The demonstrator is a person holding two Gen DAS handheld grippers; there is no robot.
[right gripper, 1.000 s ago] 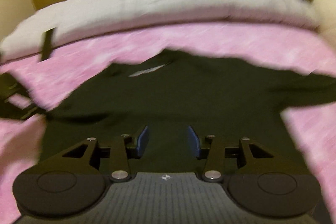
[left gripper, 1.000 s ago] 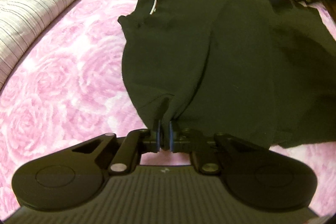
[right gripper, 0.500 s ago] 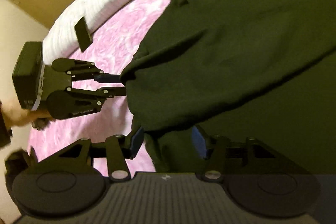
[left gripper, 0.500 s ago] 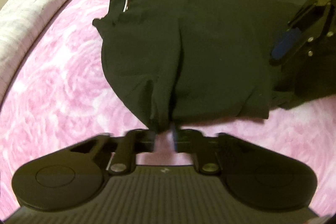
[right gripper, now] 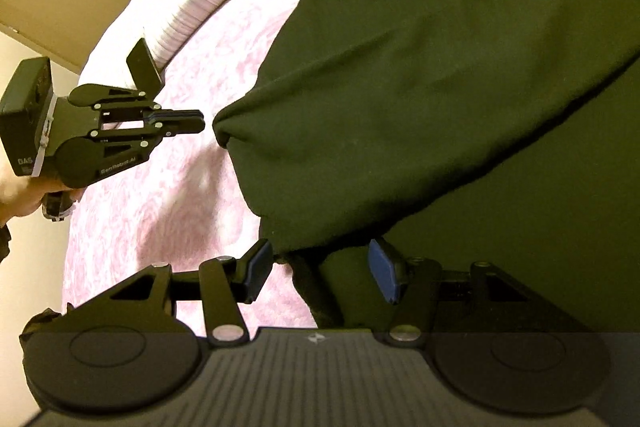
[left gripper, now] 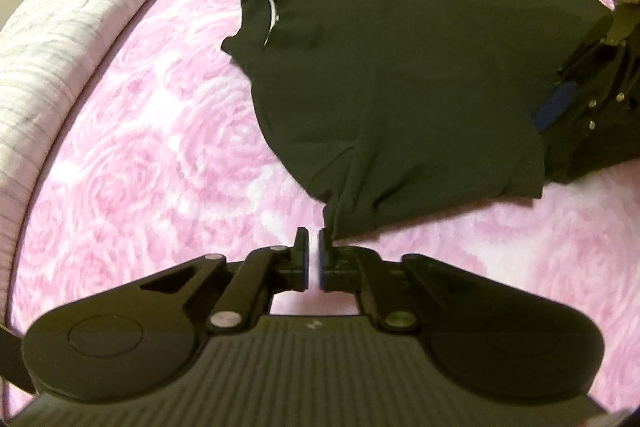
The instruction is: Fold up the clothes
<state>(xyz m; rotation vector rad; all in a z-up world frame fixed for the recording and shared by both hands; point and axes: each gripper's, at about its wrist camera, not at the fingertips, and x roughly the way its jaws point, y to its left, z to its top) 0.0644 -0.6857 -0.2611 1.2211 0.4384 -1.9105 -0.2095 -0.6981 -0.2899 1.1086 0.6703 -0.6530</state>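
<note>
Between our left gripper [left gripper: 313, 254] fingers we see only a thin sliver of pink; they stand almost together with nothing in them, and the near corner of the black shirt [left gripper: 400, 67] lies just beyond the right fingertip. Whether cloth touches that tip we cannot tell. Half a second ago this same corner sat pinched between the fingers, so the hold is gone and the gripper has drawn back a little.

Our right gripper [right gripper: 318, 269] stands wide open, its blue pads [right gripper: 383, 269] either side of a shirt fold that lies in the gap, ungripped. The right pad's lower edge is lost against dark fabric. It was as open before.

The shirt lies spread on the pink rose-patterned bedspread [left gripper: 140, 147], collar label towards the pale quilt [left gripper: 60, 27]. Its far right side is cut off by the right gripper in the left view, and by the frame in the right view. A hand [right gripper: 16, 193] behind the left gripper is blurred and half out of frame.
</note>
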